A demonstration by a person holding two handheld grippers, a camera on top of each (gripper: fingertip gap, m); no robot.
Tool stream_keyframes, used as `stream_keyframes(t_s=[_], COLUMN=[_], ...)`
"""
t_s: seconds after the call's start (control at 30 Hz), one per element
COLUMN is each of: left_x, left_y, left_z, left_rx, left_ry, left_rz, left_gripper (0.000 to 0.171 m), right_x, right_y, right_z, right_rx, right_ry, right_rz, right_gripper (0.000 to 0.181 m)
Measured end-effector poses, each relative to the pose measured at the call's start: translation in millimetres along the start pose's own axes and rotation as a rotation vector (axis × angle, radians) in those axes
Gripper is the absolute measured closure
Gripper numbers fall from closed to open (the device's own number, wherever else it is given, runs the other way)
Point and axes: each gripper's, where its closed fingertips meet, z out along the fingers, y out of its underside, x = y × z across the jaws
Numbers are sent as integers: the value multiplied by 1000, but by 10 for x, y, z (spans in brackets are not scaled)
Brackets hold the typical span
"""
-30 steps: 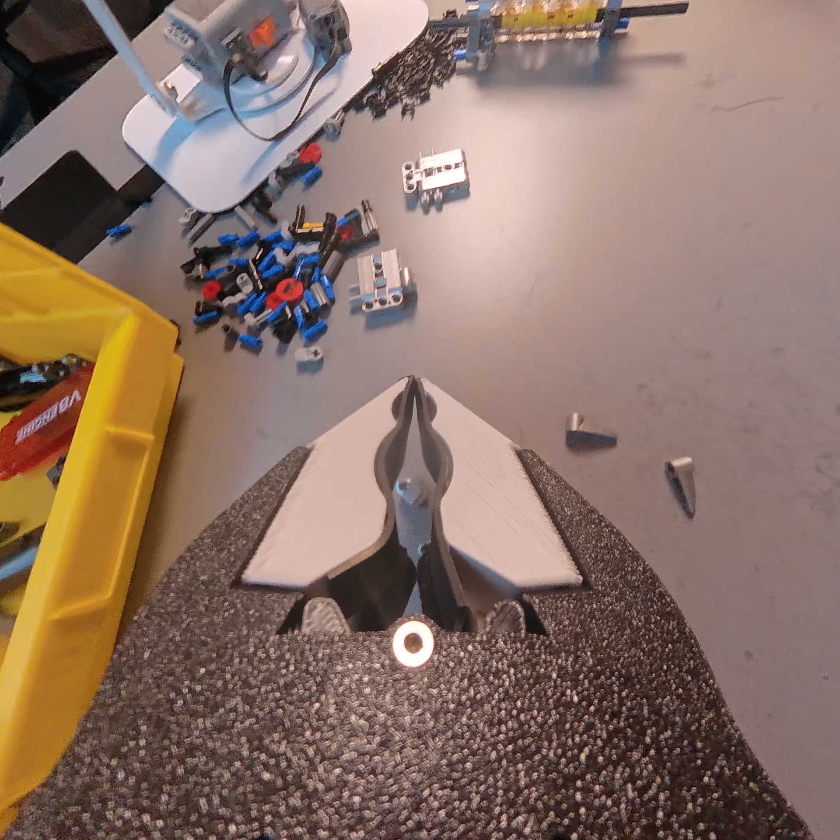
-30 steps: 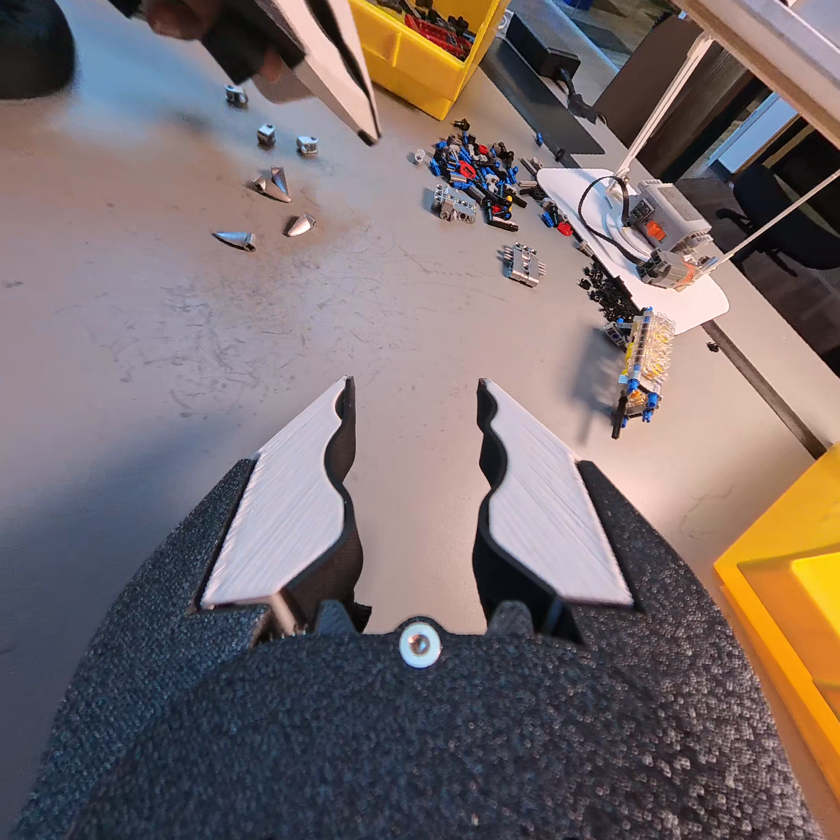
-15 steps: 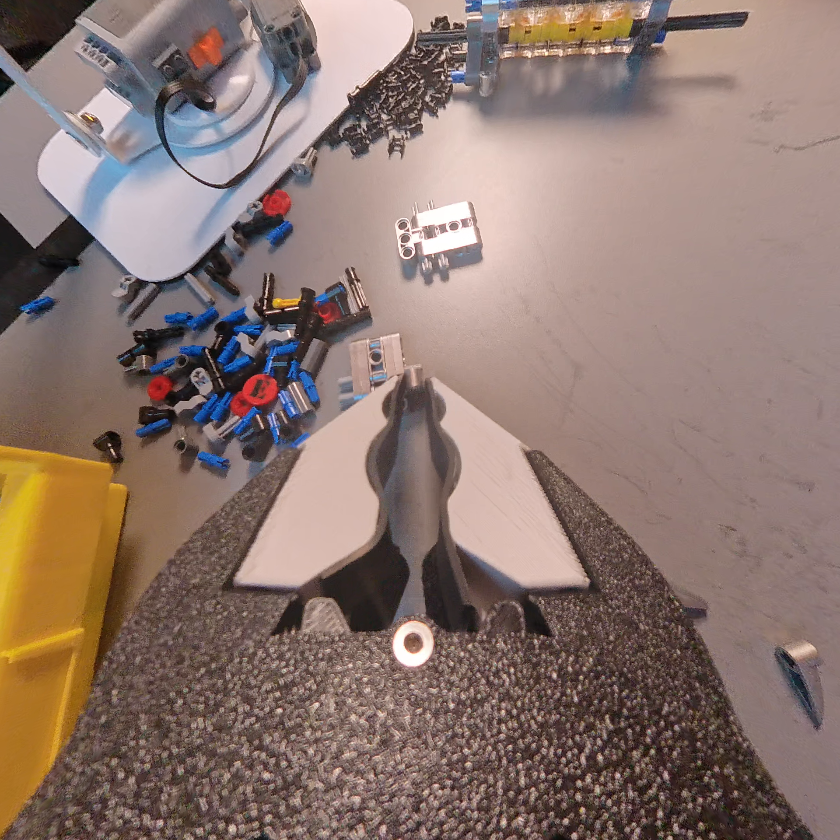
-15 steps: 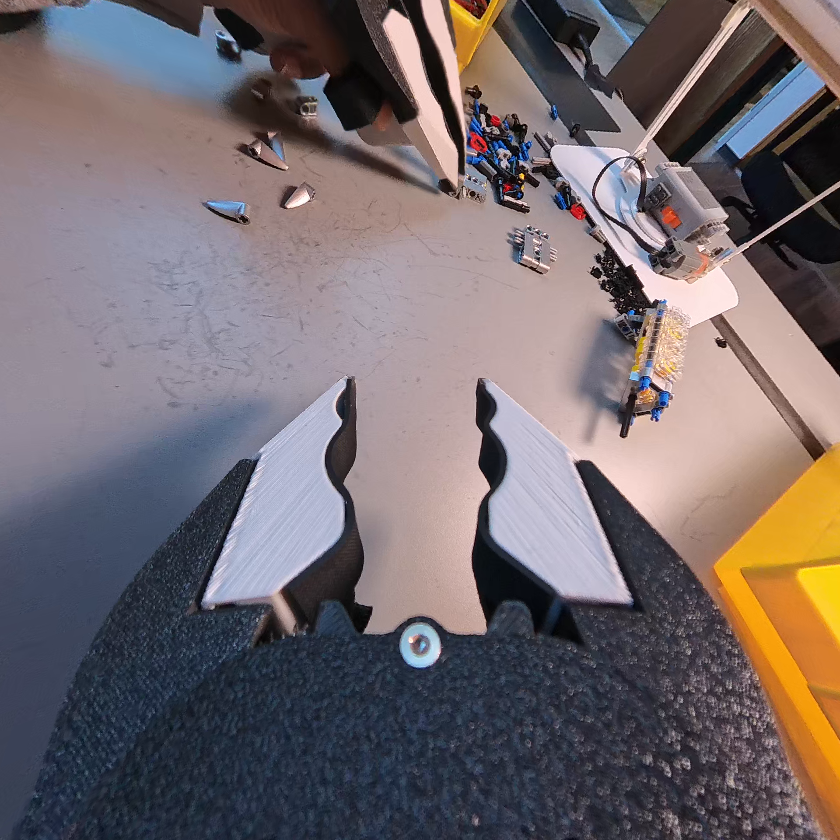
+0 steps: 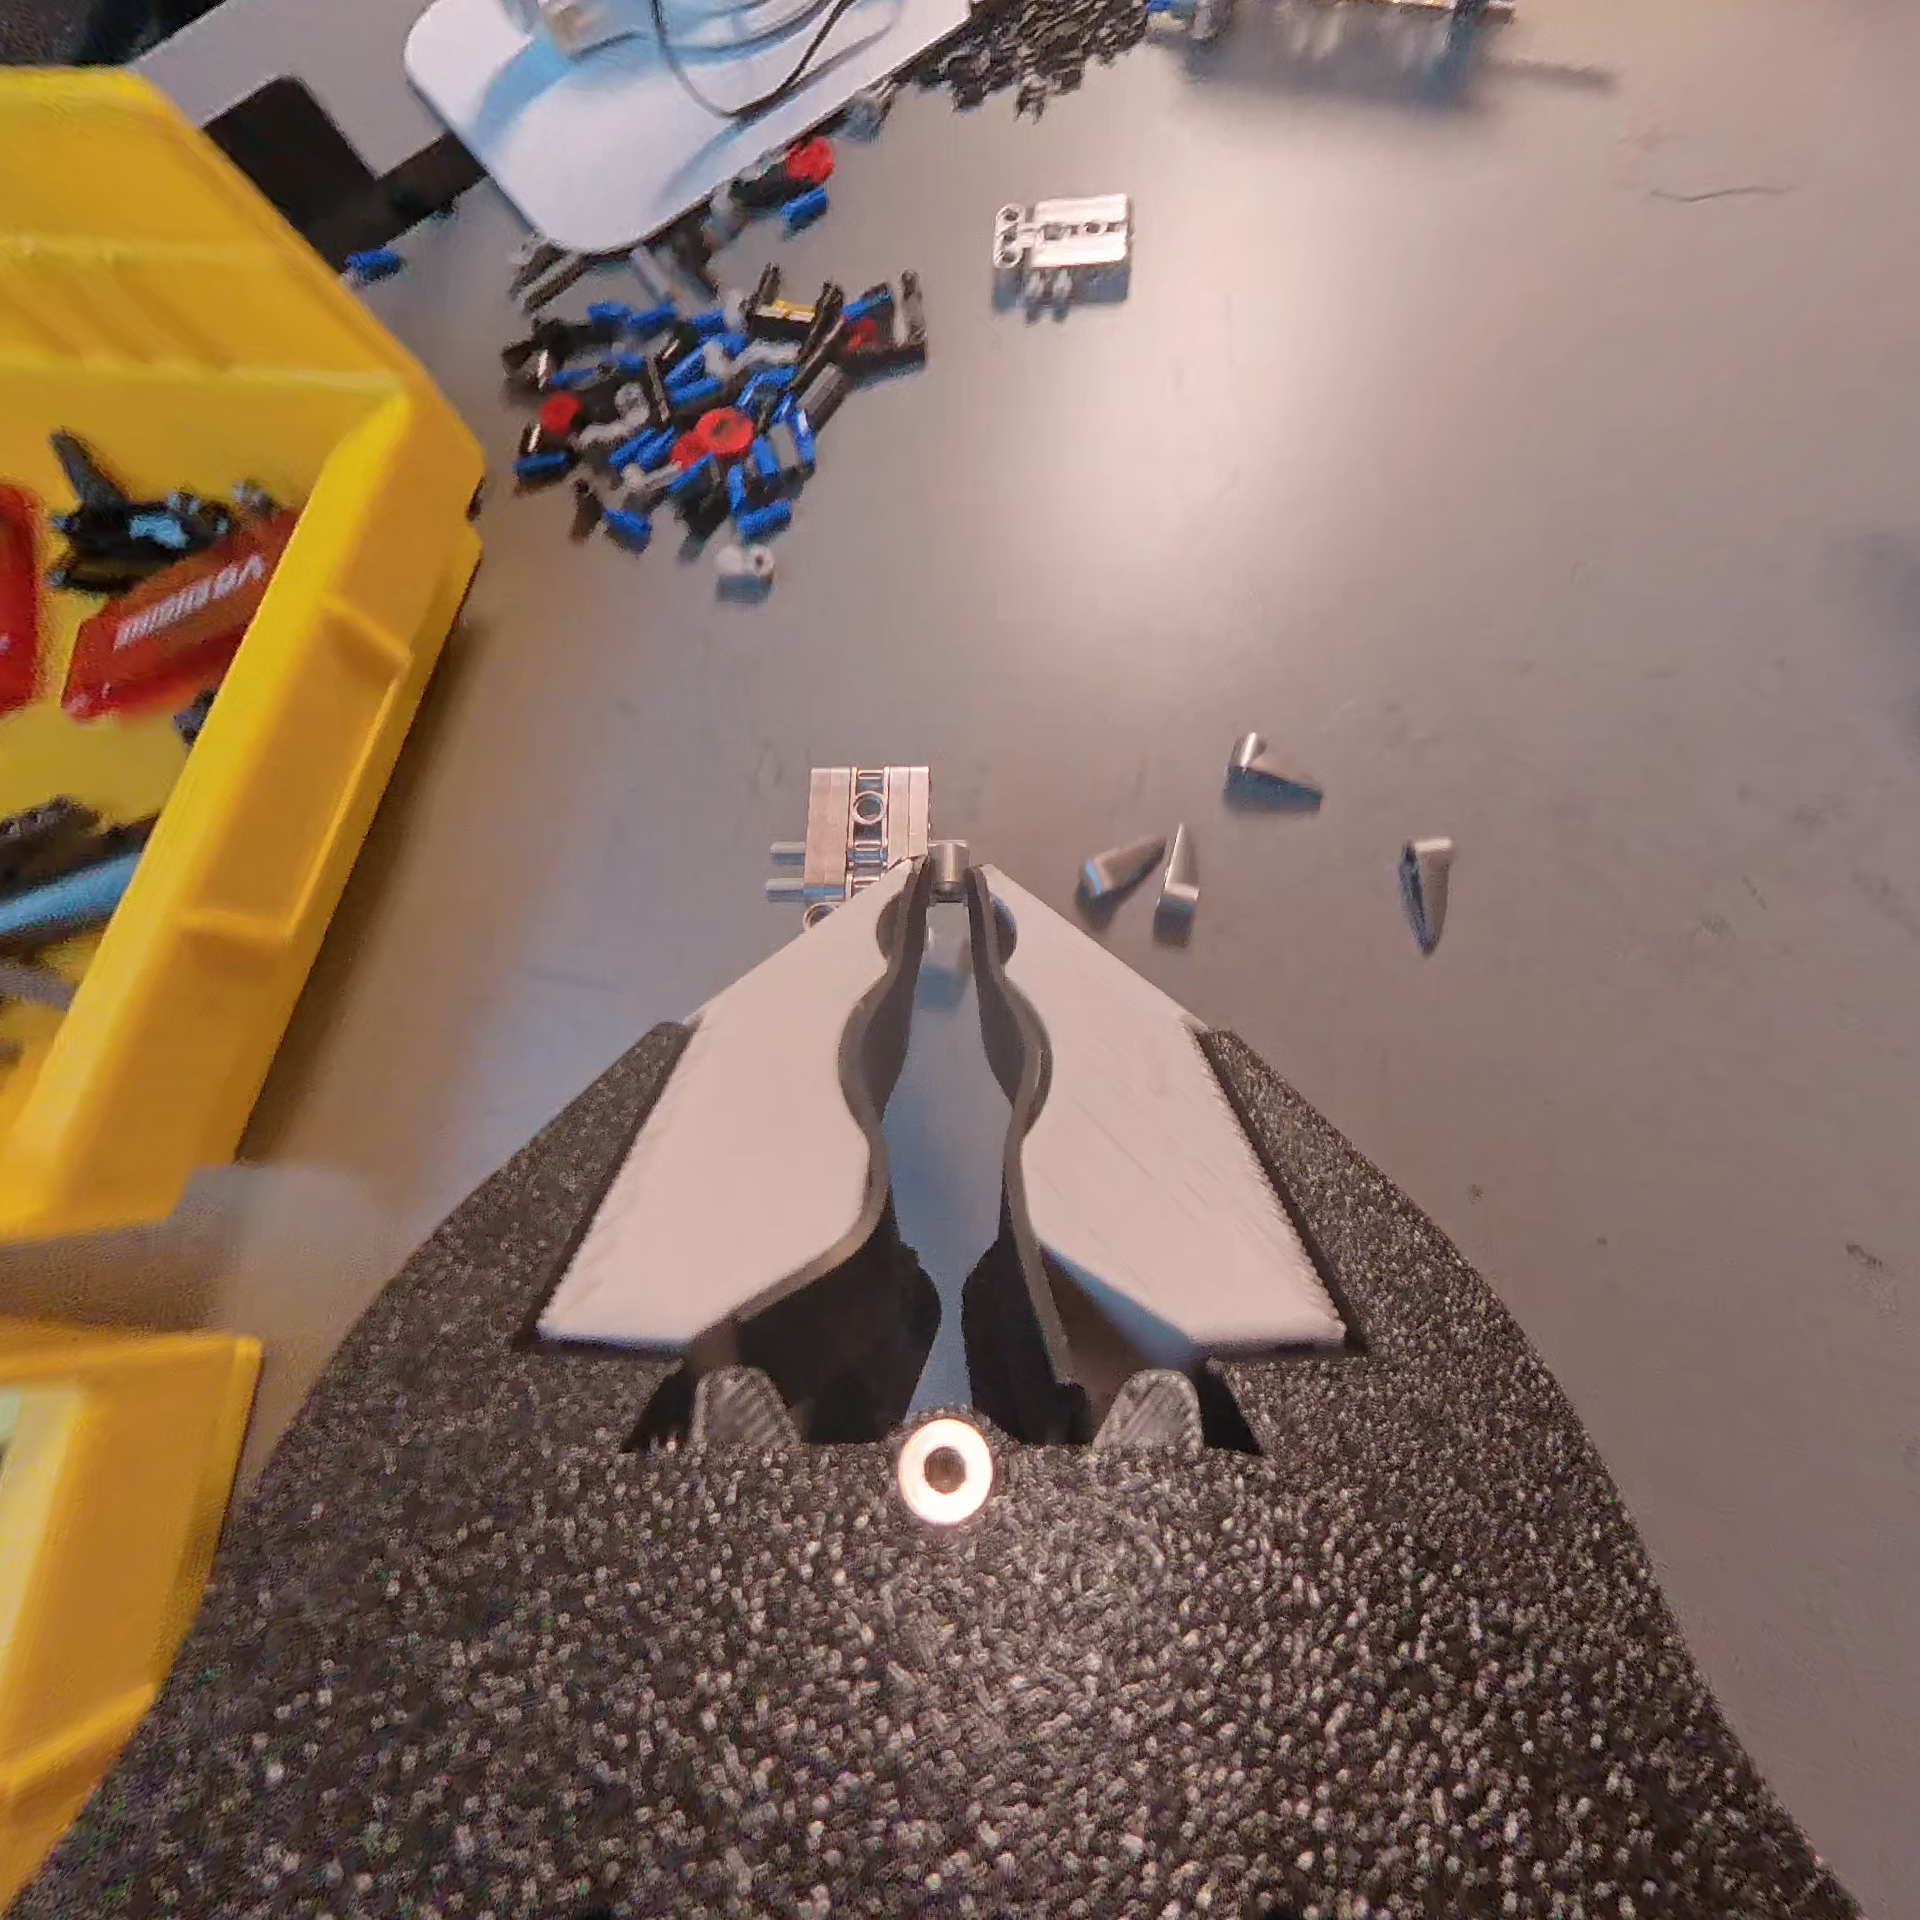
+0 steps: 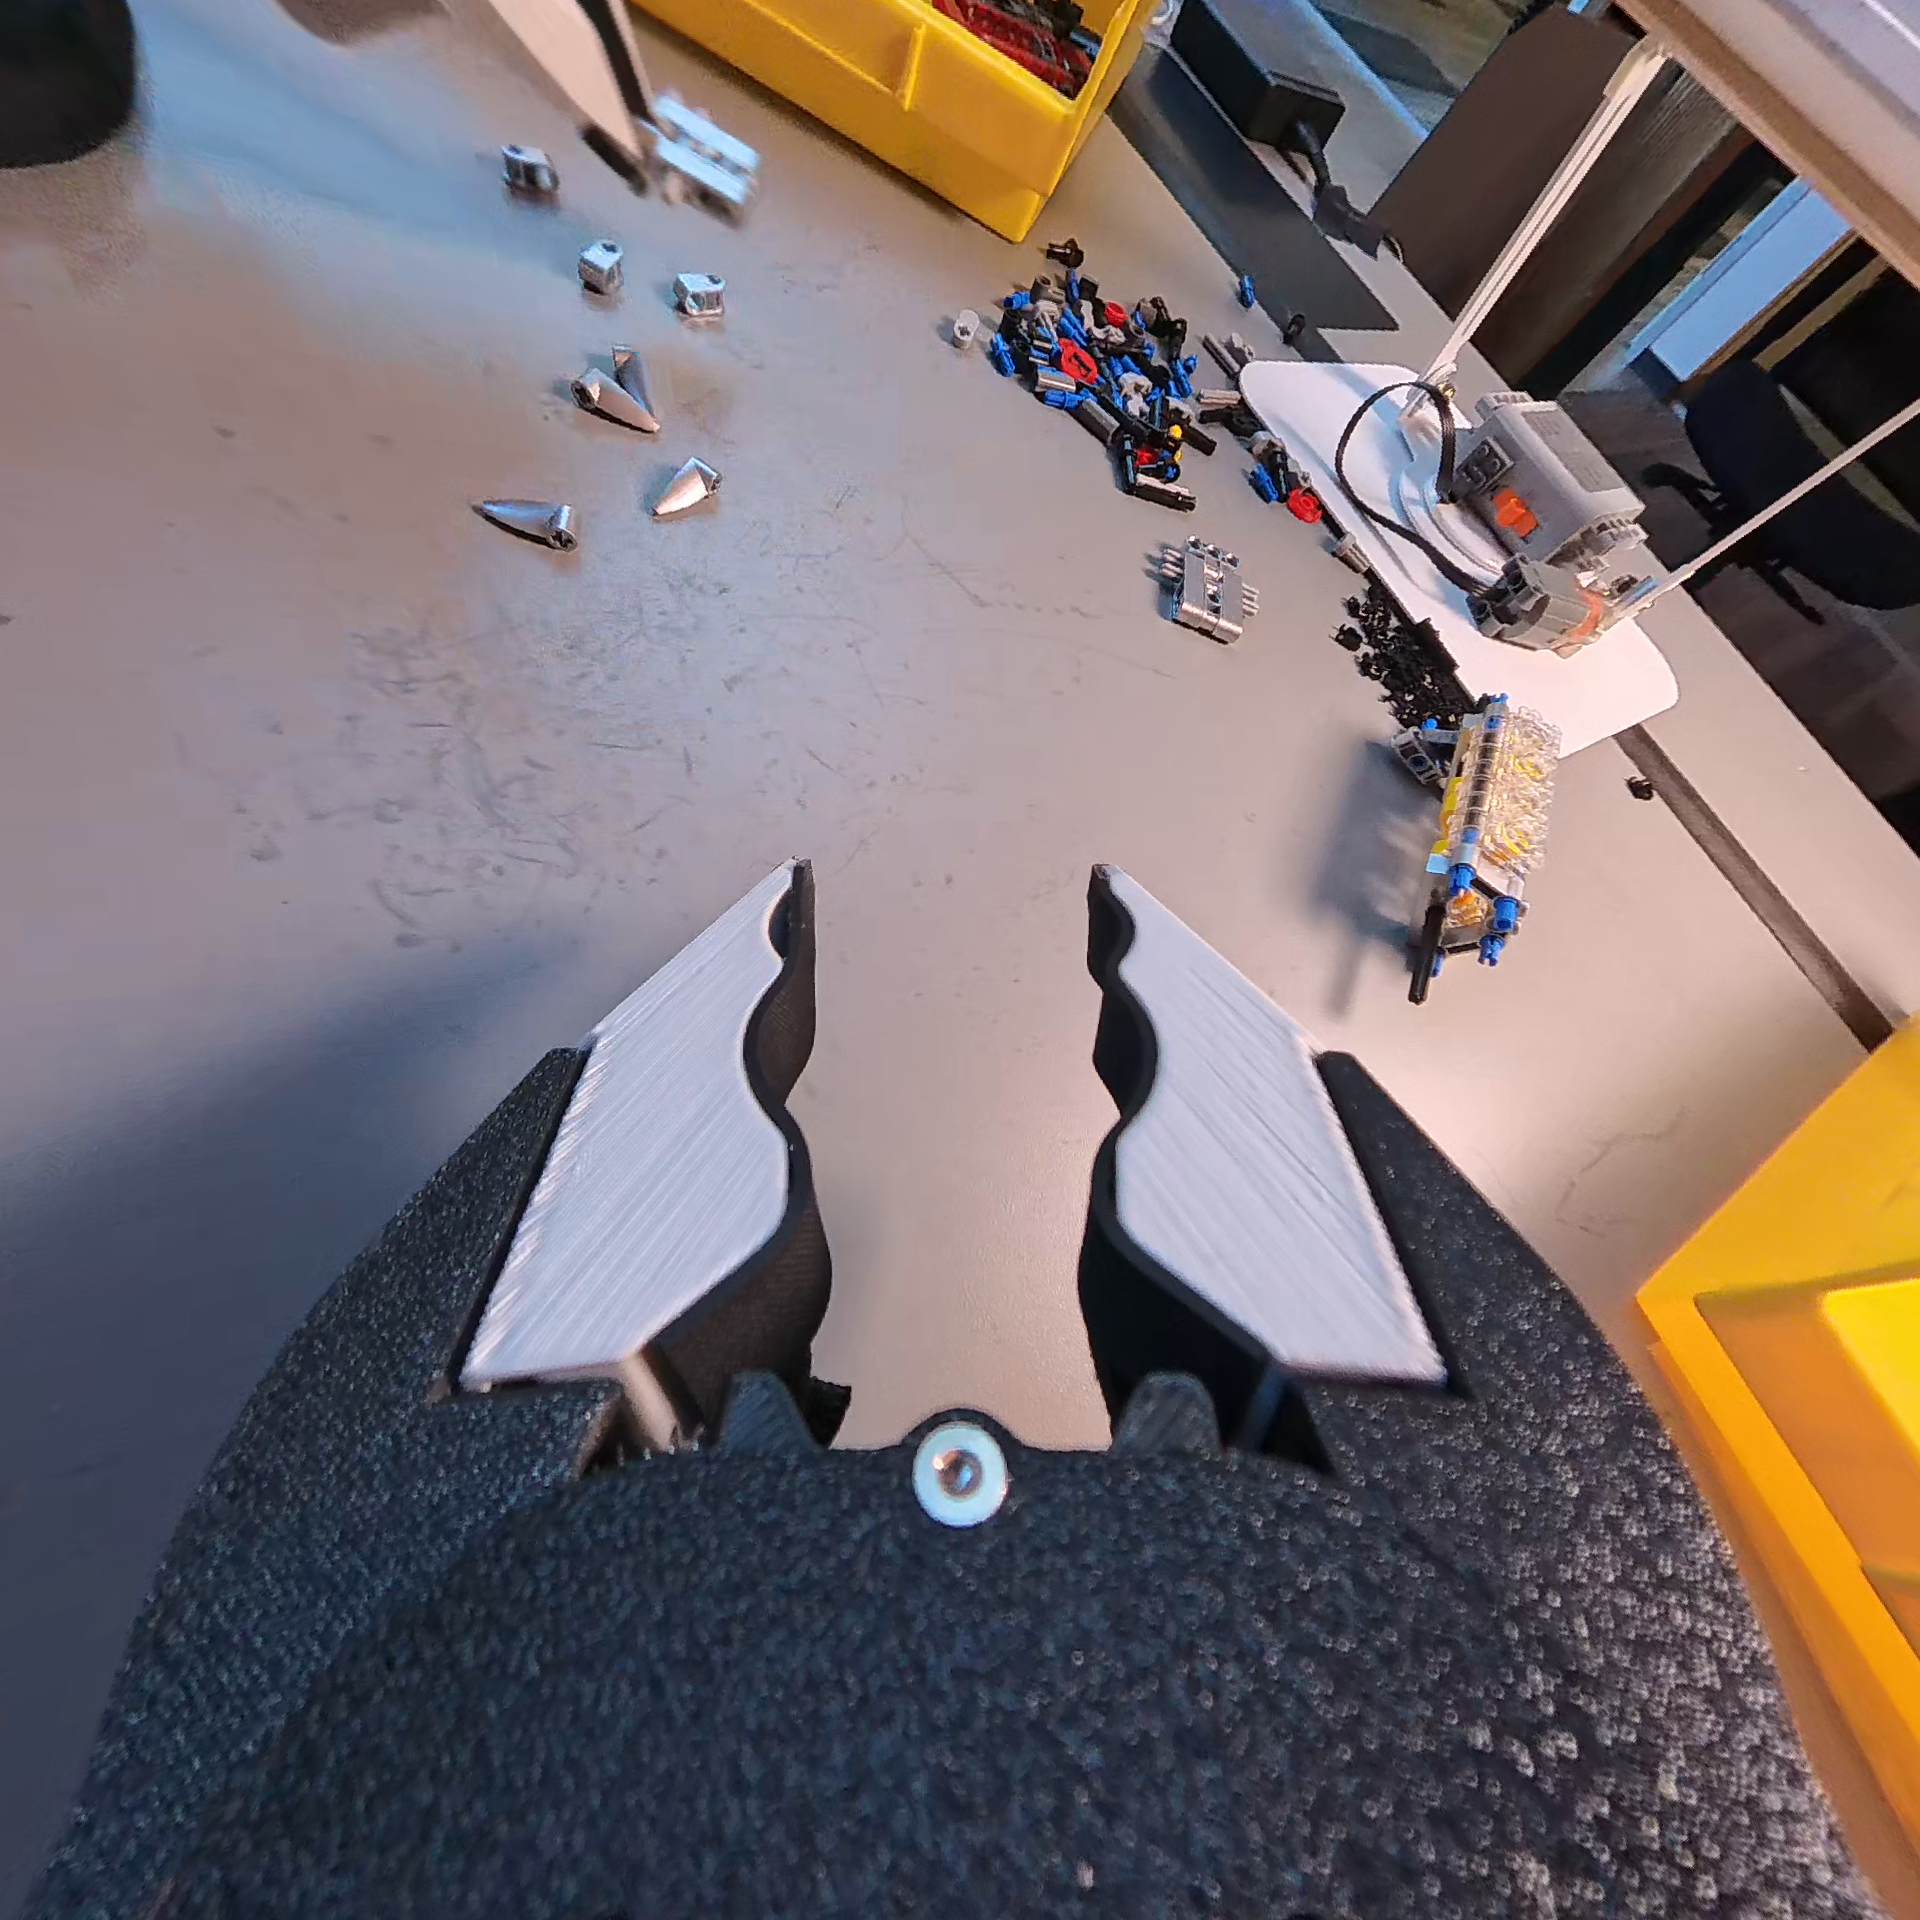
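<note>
The left gripper pinches a small grey pin at its fingertips, beside the grey block; keep that grip square. The right gripper hangs wide, empty.

Left gripper at centre, jaws nearly closed, pinching a small grey pin at the tips. Grey block assy sits at the tips, just to 11 o'clock, touching the left finger; whether it hangs from the pin or rests on the grey table can't be told. Four grey wedge pcs lie on the table at 2–3 o'clock of the tips, close by. Heap of blue/black/red small parts at 11 o'clock, farther off. Second grey block at 12–1 o'clock, well apart. Yellow bin w/ red and black parts at 9 o'clock. White plate w/ cable at top, 11 o'clock.
</note>
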Motion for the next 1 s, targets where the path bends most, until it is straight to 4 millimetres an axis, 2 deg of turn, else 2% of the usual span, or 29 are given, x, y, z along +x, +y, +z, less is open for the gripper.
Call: stream_keyframes(t_s=[0.1, 0.17, 0.23, 0.37, 0.47, 0.5, 0.57, 0.63, 0.77, 0.9, 1.0], left_x=[-156, -107, -98, -229, -216, -215, -230, -260, -198, -226, -251], left_y=[310, 553, 657, 693, 705, 724, 714, 737, 796, 787, 672], left_z=[-226, -263, -296, -418, -373, -341, -308, -270, -226, -236, -334], left_rx=[-19, -91, -98, -62, -42, -54, -56, -80, -153, -160, -76], left_ry=[-55, -8, -6, -36, 6, 6, -3, -8, 91, 74, 72], left_rz=[-93, -122, -105, -91, -146, -147, -126, -90, -110, -86, -121], left_gripper=[165, 165, 162, 134, 115, 115, 127, 126, 134, 136, 136], right_x=[-7, -12, -14, -13, -8, -7, -4, -5, -8, 0, 8], right_y=[6, 13, 17, 14, 19, 20, 16, 6, 9, -6, -17], right_z=[8, 14, 18, 14, 21, 22, 16, 6, 7, -10, -22], right_rx=[-7, -12, -15, -12, -17, -18, -13, -5, -7, 4, 13], right_ry=[-2, -6, -7, -5, -5, -6, -6, -6, -9, 1, 3], right_rz=[-4, -4, -5, -6, -3, -1, 2, 3, 5, 1, 7], right_gripper=[130, 129, 130, 130, 130, 130, 130, 130, 130, 130, 130])
